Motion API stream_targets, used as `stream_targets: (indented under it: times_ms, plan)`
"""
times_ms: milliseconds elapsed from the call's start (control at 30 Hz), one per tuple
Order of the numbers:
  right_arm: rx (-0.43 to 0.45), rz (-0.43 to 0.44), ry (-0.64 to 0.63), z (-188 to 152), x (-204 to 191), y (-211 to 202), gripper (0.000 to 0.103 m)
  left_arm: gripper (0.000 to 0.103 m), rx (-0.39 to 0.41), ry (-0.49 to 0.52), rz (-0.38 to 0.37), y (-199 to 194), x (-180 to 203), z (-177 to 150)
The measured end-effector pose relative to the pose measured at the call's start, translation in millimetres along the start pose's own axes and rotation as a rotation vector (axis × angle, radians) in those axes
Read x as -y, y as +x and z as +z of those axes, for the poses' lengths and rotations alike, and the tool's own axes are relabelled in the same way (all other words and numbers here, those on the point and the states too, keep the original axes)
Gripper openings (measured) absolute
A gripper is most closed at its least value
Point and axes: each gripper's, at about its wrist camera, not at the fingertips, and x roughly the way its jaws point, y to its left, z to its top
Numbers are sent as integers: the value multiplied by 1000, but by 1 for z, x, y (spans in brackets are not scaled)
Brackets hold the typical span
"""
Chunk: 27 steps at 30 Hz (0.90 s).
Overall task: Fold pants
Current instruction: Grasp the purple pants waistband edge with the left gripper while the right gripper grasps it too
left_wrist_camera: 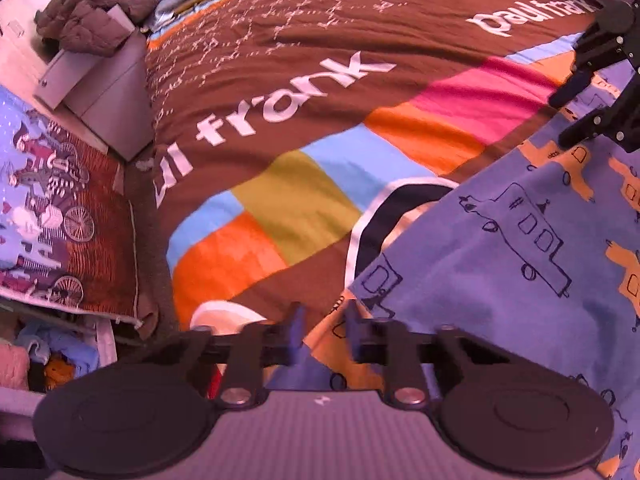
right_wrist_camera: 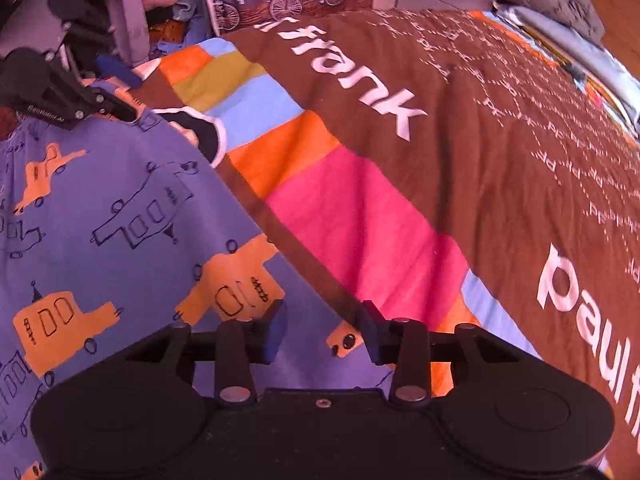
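1. My left claw (left_wrist_camera: pixel 322 330) has its jaws narrowly parted, straddling the edge of the pants (left_wrist_camera: pixel 520 264); I cannot tell whether cloth is actually pinched.
2. My right claw (right_wrist_camera: pixel 324 334) stands open wider, over the same edge of the pants (right_wrist_camera: pixel 120 216), with nothing held.
3. The pants lie spread on the bed (left_wrist_camera: pixel 320 92), on the bedspread's striped part near its foot edge.
4. Risk: if either claw closes on one layer only, or catches the bedspread beneath, I judge the fold would drag or skew.
5. Risk: uneven lift between claws would crease the fabric.
6. Room: the brown bedspread ahead lies open; the drawer unit (left_wrist_camera: pixel 100 92) stands beyond the bed's side edge.
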Motion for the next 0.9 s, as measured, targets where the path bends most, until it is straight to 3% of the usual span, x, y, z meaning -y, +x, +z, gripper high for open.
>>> stream_targets:
  times_ms: [67, 133, 200, 367, 500, 567, 700, 900]
  plan:
    - [-25, 27, 55, -4, 7, 6, 38, 4, -6, -29, 14, -1, 2, -1]
    - [-13, 60, 93, -8, 8, 5, 14, 0, 7, -79, 18, -6, 3, -3]
    - [-12, 69, 75, -10, 3, 3, 1, 0, 33, -128, 24, -14, 0, -3]
    - [29, -27, -9, -5, -10, -12, 0, 0, 114, -224, 70, -40, -14, -1]
    - [136, -195, -6, 15, -5, -26, 0, 0, 201, -239, 159, -54, -20, 4]
    - [205, -255, 5, 25, -4, -29, 0, 0, 194, -290, 191, -49, -28, 6]
    - [220, -301, -3, 41, -15, -15, 0, 0, 174, -352, 211, -46, -33, 2]
    - [307, -361, -50, 19, -44, -56, 0, 0, 320, -323, 214, -104, -11, -25]
